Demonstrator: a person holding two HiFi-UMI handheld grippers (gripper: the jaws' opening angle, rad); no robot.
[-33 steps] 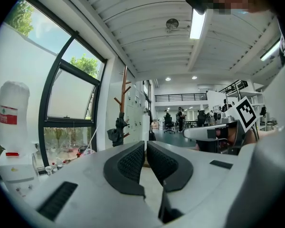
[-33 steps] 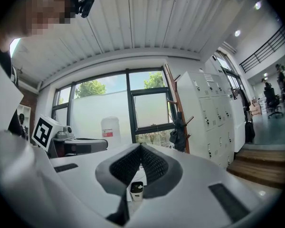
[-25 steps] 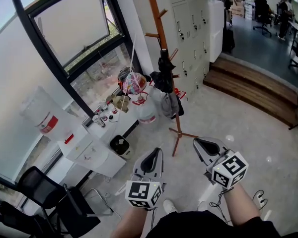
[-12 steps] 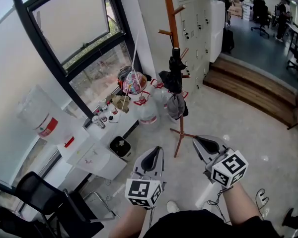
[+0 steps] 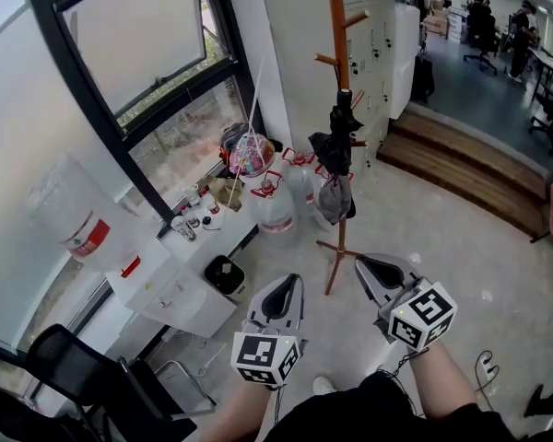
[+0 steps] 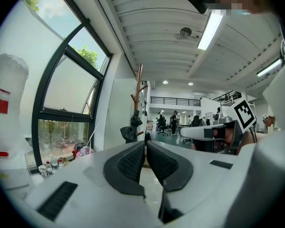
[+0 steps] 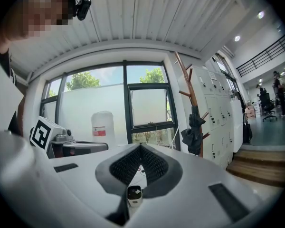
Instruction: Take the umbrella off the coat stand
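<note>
Black fabric, folded and loosely bunched: the umbrella (image 5: 336,142) hangs upright against the pole of the wooden coat stand (image 5: 337,26), about mid-height and caught among the short pegs. Which peg bears it cannot be told. A grey bag or garment (image 5: 333,197) hangs just below it on the same pole. Clear water jugs (image 5: 275,212) crowd the stand's foot on the window side, and grey lockers (image 5: 373,35) stand behind.

Left gripper (image 5: 284,285): jaws clenched, pads together, nothing between them. Right gripper (image 5: 369,265): likewise closed and empty. Both are held level and low in front of the person, well apart from the stand.

Judged step: the approach, with no grasp begun. To do it well, the person should open one gripper before arriving and take the firm shaft rather than slack cloth. The lift should go straight up to clear the peg before drawing away. The spare gripper could steady the pole, since the stand looks light. The grey item beneath may snag.
</note>
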